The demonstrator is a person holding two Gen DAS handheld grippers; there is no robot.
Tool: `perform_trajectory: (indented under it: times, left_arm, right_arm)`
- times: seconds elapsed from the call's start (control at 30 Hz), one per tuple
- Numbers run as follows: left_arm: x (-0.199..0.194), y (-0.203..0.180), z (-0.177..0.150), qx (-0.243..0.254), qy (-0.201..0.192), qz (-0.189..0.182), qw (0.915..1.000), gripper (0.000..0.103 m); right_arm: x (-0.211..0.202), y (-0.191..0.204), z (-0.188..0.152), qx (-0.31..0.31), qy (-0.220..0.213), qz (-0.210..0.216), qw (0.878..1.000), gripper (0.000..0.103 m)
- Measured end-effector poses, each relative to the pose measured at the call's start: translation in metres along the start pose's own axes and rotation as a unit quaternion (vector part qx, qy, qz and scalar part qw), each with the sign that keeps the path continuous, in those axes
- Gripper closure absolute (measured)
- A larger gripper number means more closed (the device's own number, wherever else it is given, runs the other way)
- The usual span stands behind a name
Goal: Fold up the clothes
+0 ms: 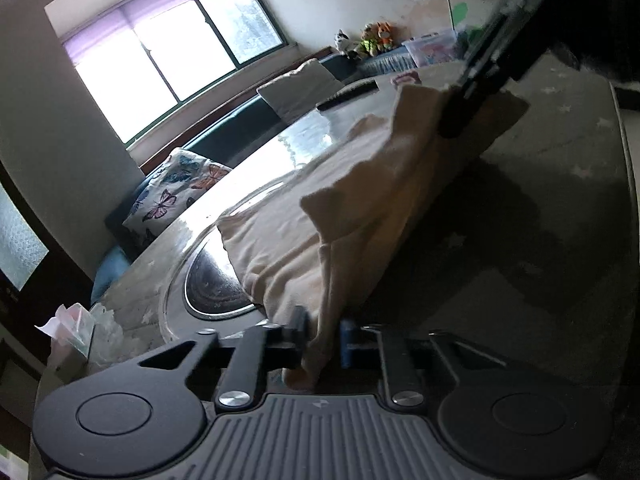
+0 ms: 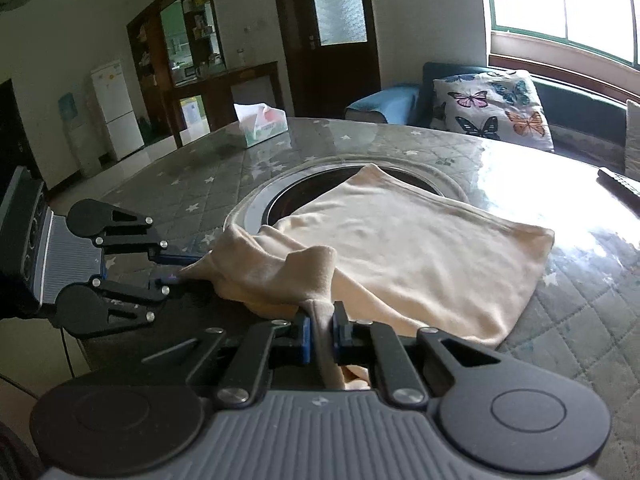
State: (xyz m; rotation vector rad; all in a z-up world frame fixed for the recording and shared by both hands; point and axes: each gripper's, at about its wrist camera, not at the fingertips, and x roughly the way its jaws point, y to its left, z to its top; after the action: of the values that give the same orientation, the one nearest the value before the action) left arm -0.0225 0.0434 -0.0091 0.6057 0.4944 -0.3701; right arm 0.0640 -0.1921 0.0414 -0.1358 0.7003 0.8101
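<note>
A cream-coloured garment point(image 2: 404, 248) lies spread over the grey quilted table point(image 2: 580, 320), partly covering a round dark inset in the table point(image 2: 304, 192). My right gripper point(image 2: 320, 320) is shut on a bunched near edge of the garment. My left gripper point(image 2: 176, 270) shows at the left of the right wrist view, shut on the garment's left corner. In the left wrist view my left gripper point(image 1: 324, 336) pinches the cream garment point(image 1: 328, 200), which rises toward the right gripper point(image 1: 476, 92) at the upper right.
A tissue box point(image 2: 262, 124) stands at the table's far side. A remote control point(image 2: 620, 184) lies at the right edge. A dark sofa with a butterfly cushion point(image 2: 492, 108) runs under the window. A fridge point(image 2: 116, 108) and cabinets stand at the back left.
</note>
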Motion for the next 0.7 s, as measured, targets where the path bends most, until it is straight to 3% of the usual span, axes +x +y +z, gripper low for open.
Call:
perform_trajectory:
  times: [0.27, 0.47, 0.7]
  left_arm:
    - [-0.051, 0.001, 0.014, -0.043, -0.031, -0.025, 0.9983, 0.095]
    - [-0.11, -0.007, 0.025, -0.07, -0.039, -0.059, 0.995, 0.095]
    - [-0.1, 0.009, 0.042, -0.098, -0.03, -0.067, 0.9925, 0.095]
  right_arm:
    - [-0.037, 0.013, -0.007, -0.014, -0.033, 0.0, 0.999, 0.096]
    - [-0.09, 0.034, -0.024, -0.034, -0.042, 0.016, 0.998, 0.096]
    - [-0.102, 0.038, -0.021, -0.036, -0.043, 0.007, 0.998, 0.096]
